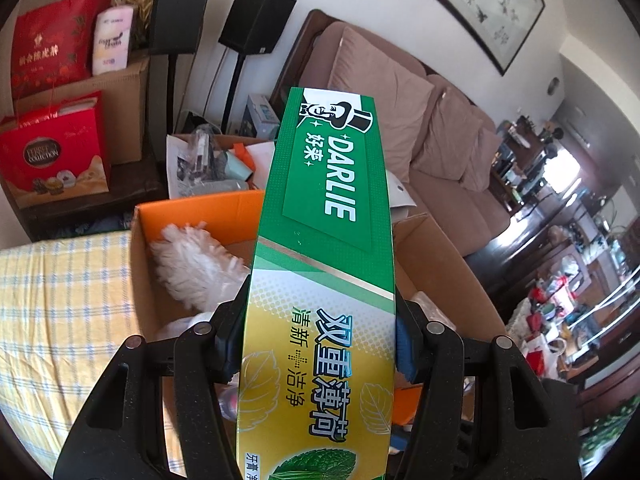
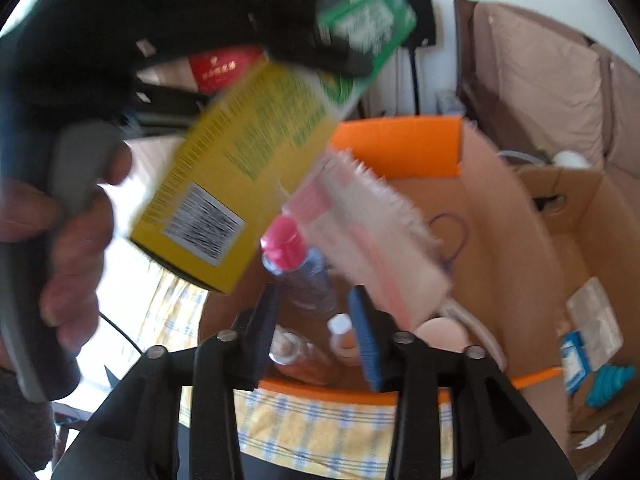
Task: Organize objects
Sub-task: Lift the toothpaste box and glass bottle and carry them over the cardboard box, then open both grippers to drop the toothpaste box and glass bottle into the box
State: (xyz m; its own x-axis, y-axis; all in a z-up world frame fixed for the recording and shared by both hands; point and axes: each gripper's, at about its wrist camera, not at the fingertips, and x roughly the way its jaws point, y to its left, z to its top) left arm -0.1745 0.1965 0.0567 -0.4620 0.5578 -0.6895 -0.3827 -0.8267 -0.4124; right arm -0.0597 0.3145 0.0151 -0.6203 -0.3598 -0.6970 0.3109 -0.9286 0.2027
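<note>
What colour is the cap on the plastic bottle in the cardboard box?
Pink. The cap shows best in the right wrist view, on the clear bottle lying in the box.

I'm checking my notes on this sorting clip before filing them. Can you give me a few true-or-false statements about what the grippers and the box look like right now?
1. The left gripper is clamped on a green and yellow toothpaste box. True.
2. The right gripper grips the pink-capped bottle. False: its jaws stand apart with nothing pressed between them; the bottle lies beyond them in the cardboard box.
3. The cardboard box has orange inner flaps. True.
4. The cardboard box holds nothing. False: a white fluffy duster, bottles and small items lie inside.
5. The cloth under the box is plain red. False: it is yellow checked.
</note>
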